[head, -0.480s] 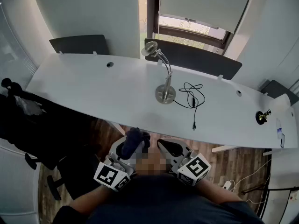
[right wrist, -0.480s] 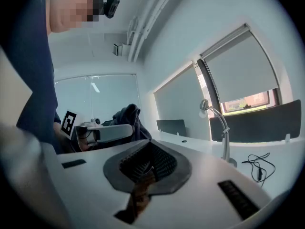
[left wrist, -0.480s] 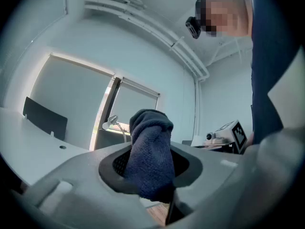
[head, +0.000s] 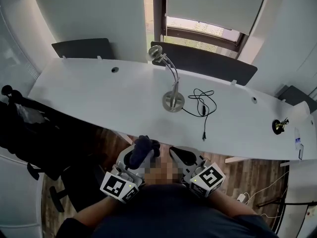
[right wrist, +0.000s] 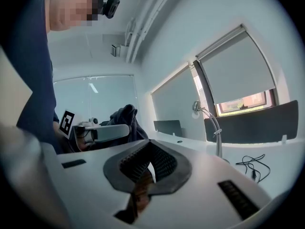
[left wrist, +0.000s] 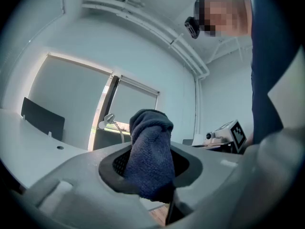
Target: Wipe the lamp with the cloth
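Jaws of the left gripper (head: 140, 151) clamp the cloth (left wrist: 150, 149); those of the right gripper (right wrist: 148, 165) are closed, empty.

No legible writing anywhere.
Only coded black-and-white squares show: a left marker (head: 118, 187) on the left gripper (head: 138, 152), a right marker (head: 211, 176) on the right gripper (head: 174, 151).

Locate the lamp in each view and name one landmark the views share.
Head view: lamp at upper centre, standing on the white desk, left of the black cable.
Left gripper view: lamp small, left of centre, just left of the cloth.
Right gripper view: lamp right of centre.
Shared landmark: the roller blind behind the lamp.
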### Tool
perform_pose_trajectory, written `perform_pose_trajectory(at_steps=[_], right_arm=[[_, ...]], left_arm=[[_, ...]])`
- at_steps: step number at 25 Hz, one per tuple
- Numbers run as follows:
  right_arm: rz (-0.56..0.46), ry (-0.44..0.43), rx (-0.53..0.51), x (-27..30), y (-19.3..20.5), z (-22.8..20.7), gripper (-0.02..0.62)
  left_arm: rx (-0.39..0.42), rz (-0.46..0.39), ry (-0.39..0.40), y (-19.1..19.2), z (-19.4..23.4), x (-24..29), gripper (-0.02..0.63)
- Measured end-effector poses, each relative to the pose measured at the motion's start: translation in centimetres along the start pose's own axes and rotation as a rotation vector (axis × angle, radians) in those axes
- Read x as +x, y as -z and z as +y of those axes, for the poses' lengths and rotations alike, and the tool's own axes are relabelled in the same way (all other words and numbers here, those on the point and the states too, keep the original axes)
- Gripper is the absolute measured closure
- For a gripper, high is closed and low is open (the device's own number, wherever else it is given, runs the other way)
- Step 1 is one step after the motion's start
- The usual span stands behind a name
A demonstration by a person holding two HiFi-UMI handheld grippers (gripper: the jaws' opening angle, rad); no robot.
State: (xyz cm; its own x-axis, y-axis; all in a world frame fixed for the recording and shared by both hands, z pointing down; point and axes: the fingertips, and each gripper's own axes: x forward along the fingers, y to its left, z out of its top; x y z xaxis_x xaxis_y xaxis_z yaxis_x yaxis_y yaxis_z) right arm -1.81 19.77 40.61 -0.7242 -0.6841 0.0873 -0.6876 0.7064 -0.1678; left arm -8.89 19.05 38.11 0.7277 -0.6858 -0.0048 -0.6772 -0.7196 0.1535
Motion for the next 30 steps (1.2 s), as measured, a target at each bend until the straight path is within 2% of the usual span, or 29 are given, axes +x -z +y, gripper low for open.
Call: perform_pose_trajectory(at_steps=[5,12,20,26,30], right_arm=[[0.028,-0.032,0.016,0.1,0.2,-1.6,0.584],[-0.005,-0.086,0.004,0.0,-0.7,-6.4,0.583],[0.020,-0.125,0.067,2.4,-0.2,-10.8,0.583],[0.040,-0.055,0.016,7.0,-1.1,-13.0,0.583],[0.056,0.024,0.039,10.7,-1.7,-14.0,0.583]], left_arm=[[0.005,0.006,-0.022,0.3,0.1,2.1,0.483],[0.032,-0.010,-0.082,0.0,0.2,6.4,0.483],[0.001,0.006,-0.169,0.3,3.4,9.0,0.483],[-0.008,-0.021,-0.106,-0.5,8.4,11.3,0.483],[-0.006,-0.023,-0.013,-2.0,12.2,12.9,0.483]])
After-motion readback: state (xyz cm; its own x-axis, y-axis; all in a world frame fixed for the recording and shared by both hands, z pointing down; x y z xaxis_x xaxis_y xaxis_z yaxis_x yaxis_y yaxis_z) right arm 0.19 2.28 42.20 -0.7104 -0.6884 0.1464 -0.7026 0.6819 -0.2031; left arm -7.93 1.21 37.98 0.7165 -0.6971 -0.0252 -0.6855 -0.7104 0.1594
